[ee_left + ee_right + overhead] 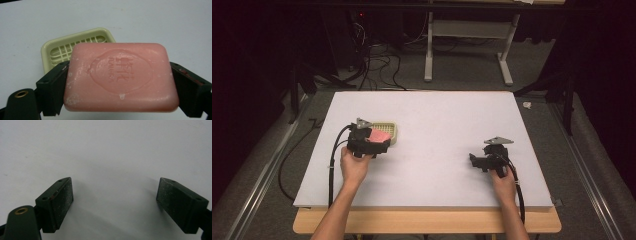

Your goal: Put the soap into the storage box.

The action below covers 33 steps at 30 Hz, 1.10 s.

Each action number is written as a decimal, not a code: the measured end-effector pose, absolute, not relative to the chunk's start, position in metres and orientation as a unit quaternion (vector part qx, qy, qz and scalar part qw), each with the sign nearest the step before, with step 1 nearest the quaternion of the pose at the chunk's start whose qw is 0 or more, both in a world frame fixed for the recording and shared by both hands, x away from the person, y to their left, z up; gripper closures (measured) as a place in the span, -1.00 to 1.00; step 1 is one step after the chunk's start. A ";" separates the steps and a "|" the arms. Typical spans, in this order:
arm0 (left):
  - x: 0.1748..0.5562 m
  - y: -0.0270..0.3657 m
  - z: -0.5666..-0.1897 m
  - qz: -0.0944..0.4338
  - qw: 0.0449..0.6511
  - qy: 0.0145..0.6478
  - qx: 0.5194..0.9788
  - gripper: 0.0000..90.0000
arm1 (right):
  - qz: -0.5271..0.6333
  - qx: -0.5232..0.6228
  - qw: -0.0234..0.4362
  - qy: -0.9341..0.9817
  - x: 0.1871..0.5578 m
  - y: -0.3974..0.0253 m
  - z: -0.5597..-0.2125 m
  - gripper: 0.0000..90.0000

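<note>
Left gripper view: "HAWH?S"-embossed pink soap (121, 78)

Pink soap (380, 136) in left hand-held gripper (373, 141), beside tray (393, 129)

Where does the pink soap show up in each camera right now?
High view: pink soap left of centre, in the left tool, at the soap dish.
Left gripper view: soap central, clamped; dish behind.
Right gripper view: not in it.
Shared landmark: the dish.
</note>
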<state>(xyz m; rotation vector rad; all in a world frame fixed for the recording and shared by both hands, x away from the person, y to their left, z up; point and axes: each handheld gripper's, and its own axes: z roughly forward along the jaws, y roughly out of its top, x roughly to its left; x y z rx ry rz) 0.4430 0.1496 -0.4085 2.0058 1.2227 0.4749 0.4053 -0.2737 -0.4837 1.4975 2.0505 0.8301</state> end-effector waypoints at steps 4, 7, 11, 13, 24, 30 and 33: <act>0.450 0.148 -0.408 0.186 0.358 0.480 0.779 -0.69 | 0.302 0.545 0.233 0.747 0.405 -0.274 -0.484 -0.68; 0.455 0.148 -0.409 0.183 0.357 0.486 0.776 -0.69 | 0.302 0.545 0.233 0.747 0.405 -0.274 -0.484 -0.68; 0.461 0.148 -0.411 0.184 0.351 0.493 0.774 -0.69 | 0.302 0.545 0.234 0.747 0.405 -0.274 -0.484 -0.68; 0.464 0.149 -0.411 0.182 0.350 0.497 0.772 -0.69 | 0.302 0.545 0.233 0.747 0.405 -0.274 -0.484 -0.68; 0.483 0.153 -0.421 0.176 0.339 0.527 0.759 -0.69 | 0.302 0.545 0.233 0.747 0.405 -0.274 -0.484 -0.68; 0.489 0.155 -0.426 0.174 0.332 0.536 0.756 -0.69 | 0.302 0.545 0.233 0.747 0.405 -0.274 -0.484 -0.68; 0.492 0.155 -0.429 0.172 0.330 0.544 0.752 -0.69 | 0.302 0.545 0.233 0.747 0.405 -0.274 -0.484 -0.68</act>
